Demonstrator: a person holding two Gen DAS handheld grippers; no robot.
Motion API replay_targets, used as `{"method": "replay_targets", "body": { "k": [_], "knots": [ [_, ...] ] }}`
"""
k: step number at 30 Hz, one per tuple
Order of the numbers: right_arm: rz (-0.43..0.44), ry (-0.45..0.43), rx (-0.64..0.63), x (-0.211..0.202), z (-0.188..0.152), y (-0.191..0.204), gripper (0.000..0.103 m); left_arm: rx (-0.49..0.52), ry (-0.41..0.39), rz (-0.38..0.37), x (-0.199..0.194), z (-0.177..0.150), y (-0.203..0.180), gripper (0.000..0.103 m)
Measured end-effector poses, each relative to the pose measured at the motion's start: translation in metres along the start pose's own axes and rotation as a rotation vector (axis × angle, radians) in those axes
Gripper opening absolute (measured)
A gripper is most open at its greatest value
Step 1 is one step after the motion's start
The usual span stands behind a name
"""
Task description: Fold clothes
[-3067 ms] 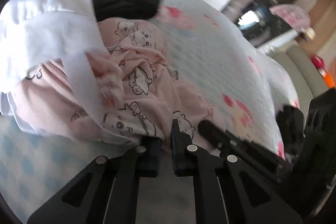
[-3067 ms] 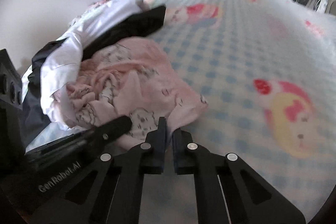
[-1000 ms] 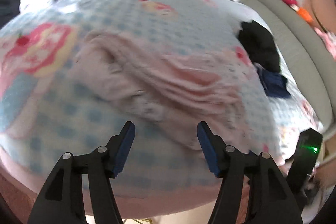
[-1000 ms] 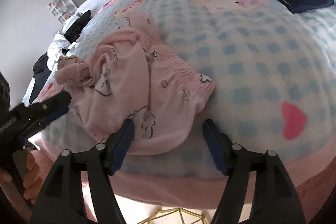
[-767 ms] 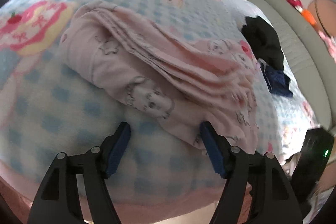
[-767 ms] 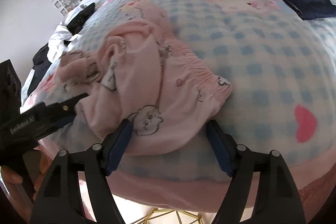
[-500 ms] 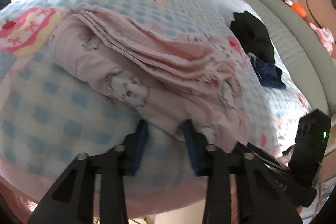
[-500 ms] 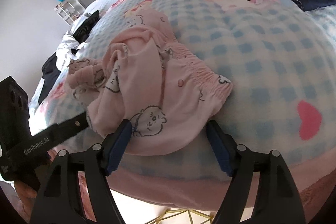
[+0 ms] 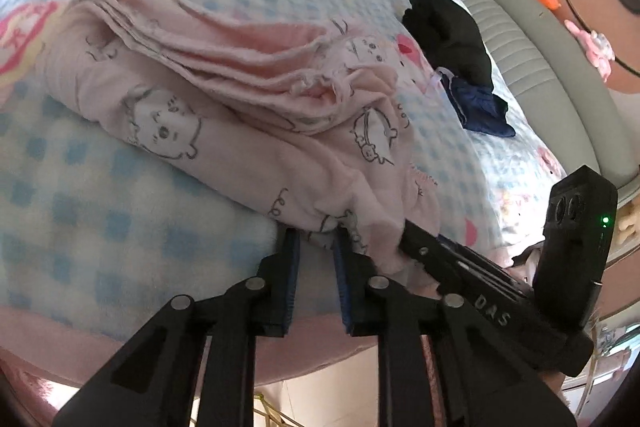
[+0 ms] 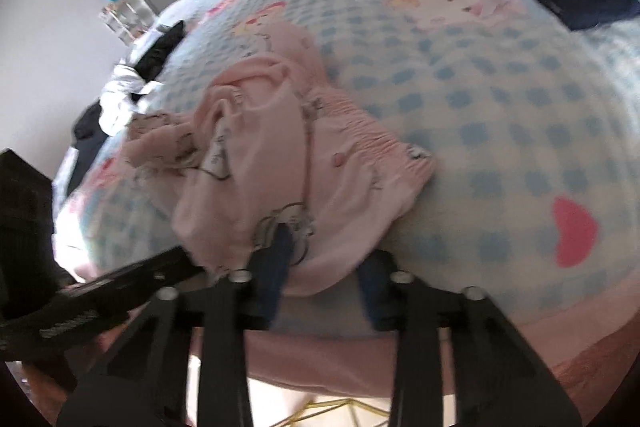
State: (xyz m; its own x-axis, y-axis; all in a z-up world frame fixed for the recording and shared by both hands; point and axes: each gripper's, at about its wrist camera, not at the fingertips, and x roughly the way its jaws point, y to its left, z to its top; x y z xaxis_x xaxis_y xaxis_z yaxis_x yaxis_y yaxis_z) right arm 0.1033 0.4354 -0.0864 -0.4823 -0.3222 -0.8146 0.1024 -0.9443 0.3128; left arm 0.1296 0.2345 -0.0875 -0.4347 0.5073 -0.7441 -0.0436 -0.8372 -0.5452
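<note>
A pink garment (image 9: pixel 240 99) printed with little bears lies crumpled near the front edge of the bed. In the left wrist view my left gripper (image 9: pixel 318 247) has its jaws closing, and the tips pinch the garment's near hem. The right wrist view is blurred. There my right gripper (image 10: pixel 324 267) is closing too, with a fold of the pink garment (image 10: pixel 280 167) lying between its fingers. A gap still shows between its pads. The two grippers sit side by side along the same hem.
The bed has a blue-checked cartoon blanket (image 10: pixel 500 127) with a pink front edge (image 10: pixel 360 359). A black garment (image 9: pixel 448 31) and a navy one (image 9: pixel 480 107) lie further back. A white and black clothes pile (image 10: pixel 132 83) sits at the far left.
Both grippers stood wide open a second ago and their jaws have narrowed around the pink garment's near hem. The left gripper slid in closer to the hem. The garment has not shifted.
</note>
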Motion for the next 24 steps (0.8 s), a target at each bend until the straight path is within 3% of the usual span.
{"method": "replay_targets", "body": {
  "k": [3, 5, 7, 9, 10, 12, 15, 20, 24],
  "knots": [
    [-0.068, -0.046, -0.006, -0.02, 0.007, -0.005, 0.016, -0.041, -0.042, -0.005, -0.014, 0.004, 0.013, 0.04],
    [-0.103, -0.086, -0.026, -0.033, 0.011, -0.006, 0.016, -0.094, -0.094, -0.002, -0.028, 0.009, 0.026, 0.059],
    [-0.117, -0.097, -0.037, -0.04, 0.015, -0.007, 0.016, -0.147, -0.135, 0.004, -0.038, 0.013, 0.042, 0.062],
    [-0.064, -0.074, -0.009, -0.04, 0.019, -0.011, 0.017, -0.194, -0.154, 0.023, -0.042, 0.016, 0.055, 0.062],
    [-0.025, -0.057, 0.016, -0.038, 0.019, -0.013, 0.021, -0.213, -0.156, 0.023, -0.042, 0.016, 0.061, 0.064],
    [0.051, -0.032, 0.051, -0.031, 0.017, -0.01, 0.049, -0.254, -0.144, -0.013, -0.037, 0.018, 0.07, 0.068],
    [0.081, -0.002, 0.068, -0.016, 0.011, -0.006, 0.059, -0.3, -0.117, -0.062, -0.026, 0.025, 0.075, 0.073],
    [0.059, 0.047, 0.138, 0.001, 0.0, -0.024, 0.059, -0.248, -0.069, -0.054, 0.001, 0.048, 0.051, 0.082],
    [0.079, 0.045, 0.146, 0.003, 0.001, -0.024, 0.06, -0.194, -0.104, -0.003, 0.005, 0.051, 0.024, 0.081]
  ]
}}
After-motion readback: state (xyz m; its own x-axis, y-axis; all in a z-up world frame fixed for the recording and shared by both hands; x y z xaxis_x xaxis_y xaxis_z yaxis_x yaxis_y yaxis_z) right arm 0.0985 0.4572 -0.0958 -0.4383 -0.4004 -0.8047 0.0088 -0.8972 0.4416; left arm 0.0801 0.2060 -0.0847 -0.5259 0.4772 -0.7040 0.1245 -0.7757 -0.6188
